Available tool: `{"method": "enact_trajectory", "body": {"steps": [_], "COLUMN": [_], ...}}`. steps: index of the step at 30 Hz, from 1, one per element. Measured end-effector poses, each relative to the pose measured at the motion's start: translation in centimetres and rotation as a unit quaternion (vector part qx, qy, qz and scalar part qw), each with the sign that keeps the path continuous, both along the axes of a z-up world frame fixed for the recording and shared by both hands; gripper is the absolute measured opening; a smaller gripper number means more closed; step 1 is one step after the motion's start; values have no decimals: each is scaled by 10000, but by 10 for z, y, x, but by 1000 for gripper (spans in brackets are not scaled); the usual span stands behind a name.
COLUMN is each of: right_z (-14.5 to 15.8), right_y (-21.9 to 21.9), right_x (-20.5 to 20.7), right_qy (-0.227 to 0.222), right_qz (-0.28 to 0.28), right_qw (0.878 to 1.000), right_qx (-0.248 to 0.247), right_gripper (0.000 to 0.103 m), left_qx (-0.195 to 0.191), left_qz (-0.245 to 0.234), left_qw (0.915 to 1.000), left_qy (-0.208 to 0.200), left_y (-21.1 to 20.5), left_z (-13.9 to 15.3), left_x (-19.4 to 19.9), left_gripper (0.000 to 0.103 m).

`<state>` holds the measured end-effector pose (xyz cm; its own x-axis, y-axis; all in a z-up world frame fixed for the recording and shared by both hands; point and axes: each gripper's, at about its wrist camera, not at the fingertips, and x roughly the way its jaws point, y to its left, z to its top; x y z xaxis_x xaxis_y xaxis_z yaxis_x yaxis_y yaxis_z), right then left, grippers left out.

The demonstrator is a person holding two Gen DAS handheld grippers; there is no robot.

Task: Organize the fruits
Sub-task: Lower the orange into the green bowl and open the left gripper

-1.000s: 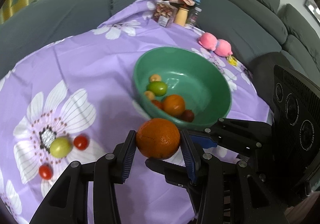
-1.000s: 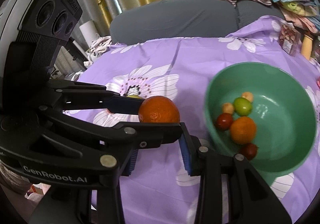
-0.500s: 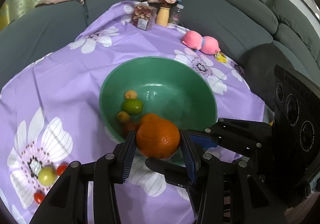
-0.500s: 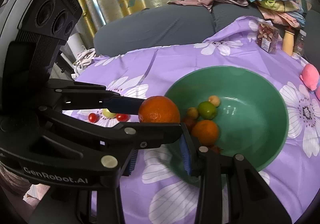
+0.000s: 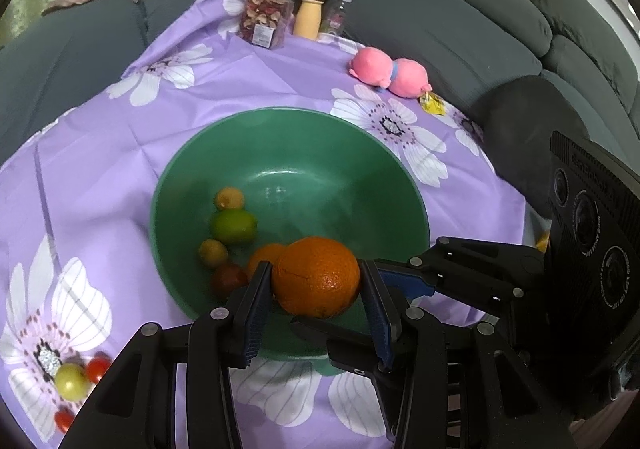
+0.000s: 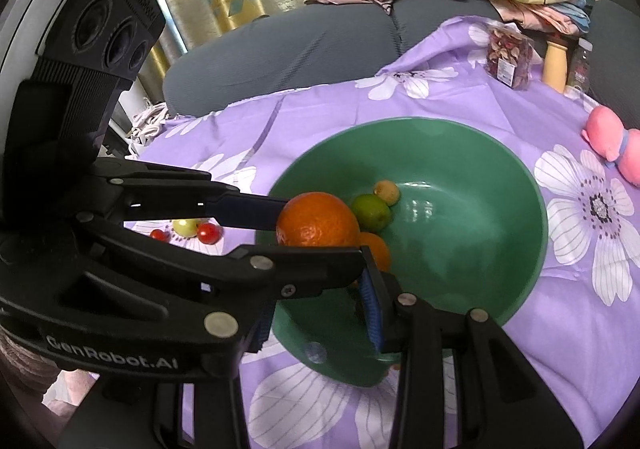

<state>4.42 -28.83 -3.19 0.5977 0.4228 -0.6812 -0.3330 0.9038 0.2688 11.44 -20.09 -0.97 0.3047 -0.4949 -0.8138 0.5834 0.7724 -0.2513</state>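
The orange (image 5: 316, 281) sits clamped between the two blue pads of the left hand-held gripper (image 5: 315, 277). It is low in the centre of the left wrist view, held above the near rim of the green bowl (image 5: 280, 121) and overlapping its inside.

In the right wrist view the left tool's black body carries the white lettering "GenRobot.AI" (image 6: 112, 359) at the lower left. The camera block of the other tool, at the right edge of the left wrist view, has writing too faint to read. A clear packet (image 5: 262, 21) at the top of the frame bears a white label whose print is too small to make out.

The left hand-held gripper rises from the bottom of its own frame, angled down toward the bowl. The right hand-held gripper (image 6: 316, 301) also tilts down at the bowl and crosses close to the left one. One of its fingers lies just under the orange and the other just behind the left tool's finger. Its pads stand apart, the bowl shows through the gap, and nothing is pinched there.

In the bowl lie a lime (image 5: 233, 225), a smaller orange (image 5: 266, 255) and a dark red fruit (image 5: 228, 279). At lower left, a yellow-green fruit (image 5: 71, 381) lies beside cherry tomatoes (image 5: 98, 367) on the purple flowered cloth (image 5: 100, 153) that covers the tabletop. A pink plush toy (image 5: 390, 73) lies at upper right.
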Motion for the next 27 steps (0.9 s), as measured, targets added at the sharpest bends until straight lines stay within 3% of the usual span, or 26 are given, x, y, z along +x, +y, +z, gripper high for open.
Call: {"method": "enact_trajectory", "body": {"steps": [16, 20, 24, 27], "right_z": [-9, -7, -4, -1], "right_y": [-4, -4, -5, -5], "right_x": [4, 1, -4, -10], "right_qy": [126, 116, 87, 61], "right_qz": [-56, -73, -109, -121], "right_qw": [9999, 9999, 9999, 9999], "right_qx": [-41, -26, -17, 12], "right_gripper": [40, 44, 49, 57], "left_qx": [31, 56, 101, 145], "left_qz": [58, 198, 403, 662], "left_qw": [9998, 9997, 9991, 9977], "left_qy": [174, 144, 75, 2], "left_y": [-2, 5, 17, 34], "left_z": [-8, -6, -1, 2], "left_x": [5, 3, -1, -8], "left_gripper": [45, 63, 66, 81]}}
